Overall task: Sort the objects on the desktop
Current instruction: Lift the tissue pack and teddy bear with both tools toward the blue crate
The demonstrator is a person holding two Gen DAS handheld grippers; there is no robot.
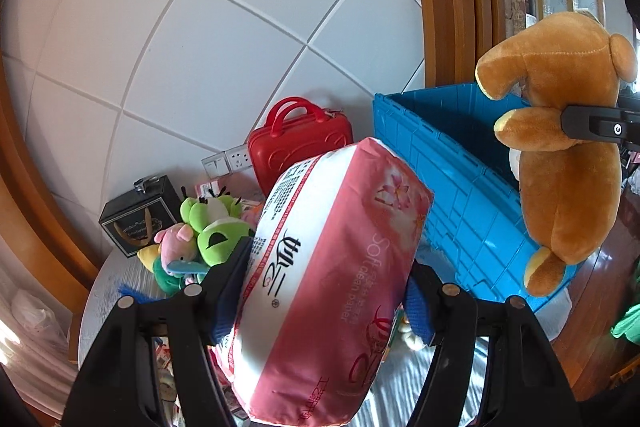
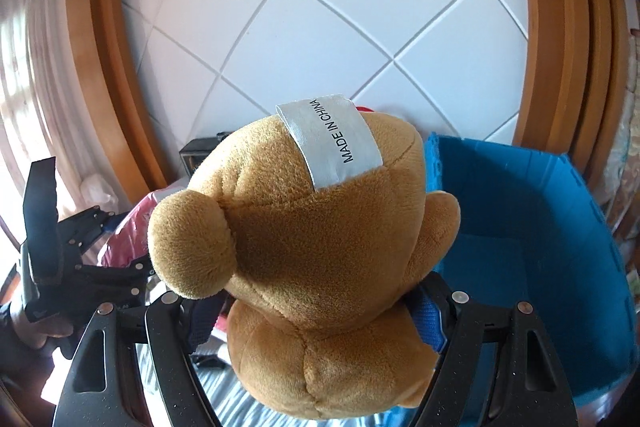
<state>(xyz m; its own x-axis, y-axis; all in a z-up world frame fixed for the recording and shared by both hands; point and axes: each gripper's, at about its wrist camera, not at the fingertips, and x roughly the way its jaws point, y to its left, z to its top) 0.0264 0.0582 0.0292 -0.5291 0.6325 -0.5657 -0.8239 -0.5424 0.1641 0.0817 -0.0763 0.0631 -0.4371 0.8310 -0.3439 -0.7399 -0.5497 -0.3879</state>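
Observation:
A pink and white tissue pack [image 1: 332, 247] is held lifted above the table, and my left gripper [image 1: 324, 287] is shut on its sides with blue pads. A brown plush bear [image 2: 304, 227] with a white label fills the right wrist view, my right gripper [image 2: 316, 315] shut around its body. In the left wrist view the bear [image 1: 568, 147] hangs over the near rim of the blue crate [image 1: 452, 163], with one black finger [image 1: 588, 123] across it. The crate [image 2: 520, 227] lies just right of the bear, its inside bare where visible. The pink pack [image 2: 128, 227] shows at left.
A red mini suitcase [image 1: 300, 143], a black box [image 1: 136, 223] and a heap of green and pink plush toys [image 1: 212, 227] sit by the white tiled wall. Wall sockets [image 1: 228, 161] are behind them. A striped cloth [image 1: 420, 379] covers the table below.

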